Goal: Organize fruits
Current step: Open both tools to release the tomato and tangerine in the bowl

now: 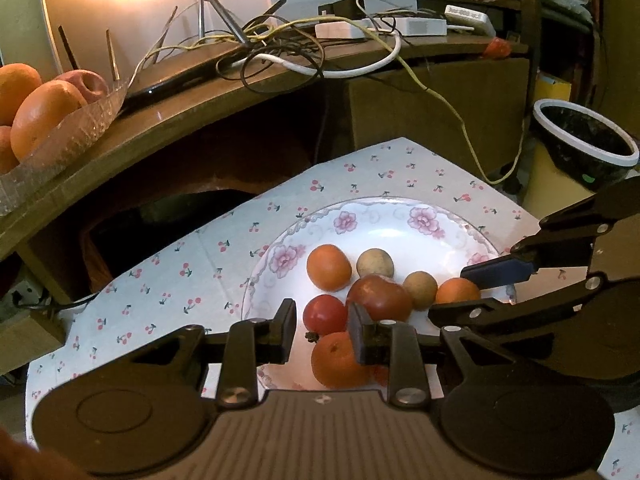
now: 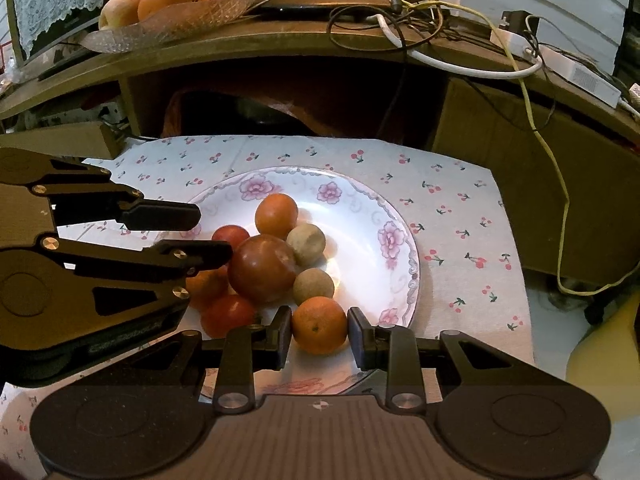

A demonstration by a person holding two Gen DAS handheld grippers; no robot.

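A floral plate (image 1: 400,202) (image 2: 412,264) on the cherry-print cloth holds several small fruits. Among them are tangerines, red tomatoes, a large dark-red tomato (image 2: 262,268) and two tan round fruits (image 2: 306,243). My right gripper (image 2: 320,334) (image 1: 448,293) is shut on a tangerine (image 2: 319,325) that rests on the plate's near side. My left gripper (image 1: 322,332) (image 2: 214,232) hangs over the plate's left side, shut to a narrow gap with no fruit clearly pinched. A small red tomato (image 1: 325,314) shows just beyond its tips, and another tangerine (image 1: 338,362) lies under them.
A wooden shelf (image 1: 168,120) runs behind the table. On it stands a glass dish (image 2: 172,20) with oranges and an apple, beside tangled cables (image 1: 280,40). A dark bowl with a white rim (image 1: 588,140) sits to the right.
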